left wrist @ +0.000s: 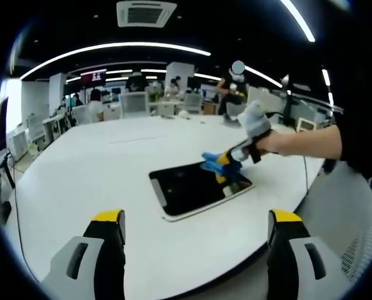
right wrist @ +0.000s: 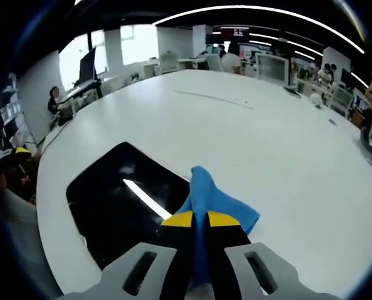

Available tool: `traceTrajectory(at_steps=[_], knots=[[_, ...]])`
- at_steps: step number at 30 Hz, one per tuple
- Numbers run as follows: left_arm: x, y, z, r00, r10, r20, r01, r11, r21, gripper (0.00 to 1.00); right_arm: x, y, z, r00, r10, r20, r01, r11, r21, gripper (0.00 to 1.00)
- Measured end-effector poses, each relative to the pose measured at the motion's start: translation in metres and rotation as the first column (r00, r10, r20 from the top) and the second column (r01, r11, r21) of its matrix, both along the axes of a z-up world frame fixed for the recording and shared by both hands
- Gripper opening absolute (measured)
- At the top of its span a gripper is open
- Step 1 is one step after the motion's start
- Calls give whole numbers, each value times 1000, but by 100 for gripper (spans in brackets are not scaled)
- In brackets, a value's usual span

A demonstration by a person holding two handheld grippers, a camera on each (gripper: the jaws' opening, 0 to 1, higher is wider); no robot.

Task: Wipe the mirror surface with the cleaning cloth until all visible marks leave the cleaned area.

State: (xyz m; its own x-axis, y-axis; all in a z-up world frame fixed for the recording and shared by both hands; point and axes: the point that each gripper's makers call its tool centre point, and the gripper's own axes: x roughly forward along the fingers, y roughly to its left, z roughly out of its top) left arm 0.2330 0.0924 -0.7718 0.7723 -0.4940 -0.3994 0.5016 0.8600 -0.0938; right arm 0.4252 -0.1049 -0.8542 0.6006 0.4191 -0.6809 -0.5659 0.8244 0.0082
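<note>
A dark rounded-rectangle mirror (left wrist: 195,187) with a pale rim lies flat on the white table (left wrist: 98,169). In the left gripper view, my left gripper (left wrist: 198,228) hovers open near the table's front edge, short of the mirror, with nothing between its yellow-tipped fingers. The right gripper (left wrist: 226,167) comes in from the right, held by a person's hand, and presses a blue cleaning cloth (left wrist: 214,161) at the mirror's right end. In the right gripper view, my right gripper (right wrist: 200,219) is shut on the blue cloth (right wrist: 214,199), which rests at the edge of the mirror (right wrist: 120,203).
The big white table (right wrist: 248,131) stretches far beyond the mirror. Office desks, chairs (left wrist: 134,103) and monitors stand at the back, with several people seated or standing there. The table's edge (left wrist: 286,225) curves close to my left gripper.
</note>
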Motion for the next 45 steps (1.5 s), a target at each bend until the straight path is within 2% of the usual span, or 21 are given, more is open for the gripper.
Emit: traceTrajectory(at_steps=[11,24,45], knots=[[0,-1,3,1000,4,13,-4,1000,-12,94,-4,10,1,1000,-5,11,5,1000,1,1],[0,-1,4,1000,6,9,-6,1000,-10,94,-3,10,1,1000,-16,23,16,1000,1,1],[1,1,1,1000,2,6,-2,1000,-9,93,-2,8,0,1000,-12,0,12,1000,-13,1]])
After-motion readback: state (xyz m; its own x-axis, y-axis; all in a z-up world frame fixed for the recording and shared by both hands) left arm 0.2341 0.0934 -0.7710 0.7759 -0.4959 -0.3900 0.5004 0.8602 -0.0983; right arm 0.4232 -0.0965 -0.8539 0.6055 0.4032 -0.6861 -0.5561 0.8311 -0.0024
